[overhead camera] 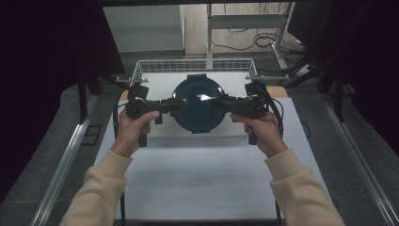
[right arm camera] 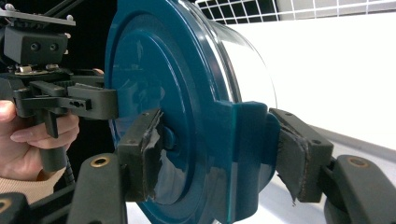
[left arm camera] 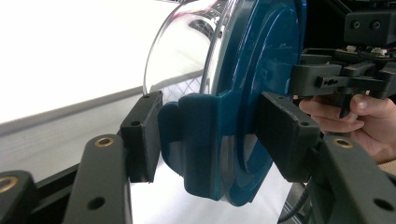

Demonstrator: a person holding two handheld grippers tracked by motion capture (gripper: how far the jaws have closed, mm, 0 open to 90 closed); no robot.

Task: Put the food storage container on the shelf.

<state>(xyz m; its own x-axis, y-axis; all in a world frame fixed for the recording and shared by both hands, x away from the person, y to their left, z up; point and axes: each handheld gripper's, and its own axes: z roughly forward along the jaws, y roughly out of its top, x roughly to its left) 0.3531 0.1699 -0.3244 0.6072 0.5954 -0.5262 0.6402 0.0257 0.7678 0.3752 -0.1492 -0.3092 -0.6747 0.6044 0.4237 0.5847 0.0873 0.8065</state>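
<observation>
Holding a lidded container point(overhead camera: 197, 106) up between both grippers, clear of the table point(overhead camera: 207, 183), just in front of the wire basket point(overhead camera: 195, 66).

- Container: clear bowl body with a dark teal lid clipped on by side latches. Held on its side, so the lid faces the person and the bowl points toward the basket.
- Left gripper point(overhead camera: 176, 104): jaws clamped across the latch point(left arm camera: 201, 140) at the container's left edge, one pad on the bowl side, the other on the lid face.
- Right gripper point(overhead camera: 221, 103): jaws clamped across the opposite latch point(right arm camera: 243, 140) in the same way. Pad covering on these jaws looks torn and frayed.
- Both hands level with each other; the container hangs between them at roughly basket height.

Contents: through the clear bowl wall I see only reflections and the basket mesh behind it; it looks empty, though the inside is not fully in view. Basket floor, as far as visible, holds nothing.

Progress, as I judge it: pick-up done, lid on and latched, carry under way. Left to do, most likely: set it down in the basket or on the table, then release both sides. Which destination I cannot tell.
</observation>
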